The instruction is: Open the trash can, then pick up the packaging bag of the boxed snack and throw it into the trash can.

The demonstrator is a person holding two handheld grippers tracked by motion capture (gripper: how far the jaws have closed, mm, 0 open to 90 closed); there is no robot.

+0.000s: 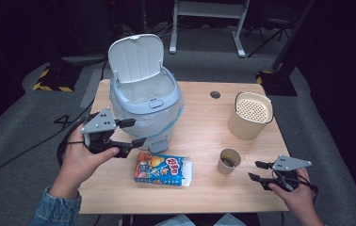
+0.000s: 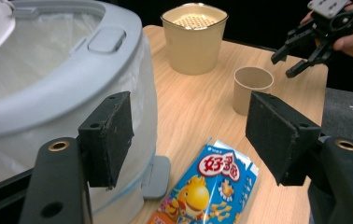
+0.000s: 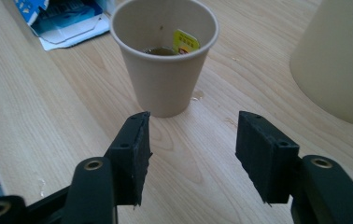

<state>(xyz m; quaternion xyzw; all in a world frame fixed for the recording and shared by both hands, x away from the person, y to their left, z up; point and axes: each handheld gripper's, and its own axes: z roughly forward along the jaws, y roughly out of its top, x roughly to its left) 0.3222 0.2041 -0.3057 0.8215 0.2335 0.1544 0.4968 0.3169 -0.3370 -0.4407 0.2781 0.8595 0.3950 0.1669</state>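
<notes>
From above, the right gripper [image 1: 257,171], jaws apart, points at the cup [image 1: 228,161] between the snack box [image 1: 162,169] and the strainer pot [image 1: 250,114], while the left gripper [image 1: 132,133] waits open beside the open bin [image 1: 145,101]. The left gripper view shows its jaws wide over the box. In the right gripper view the cup [image 3: 164,58], tea bag inside, stands just ahead; a level, centred, gentle squeeze should avoid spilling.

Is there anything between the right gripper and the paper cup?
Nothing visible. The right gripper is open and faces the paper cup across bare table. The beige container stands off to one side, out of the path.
</notes>
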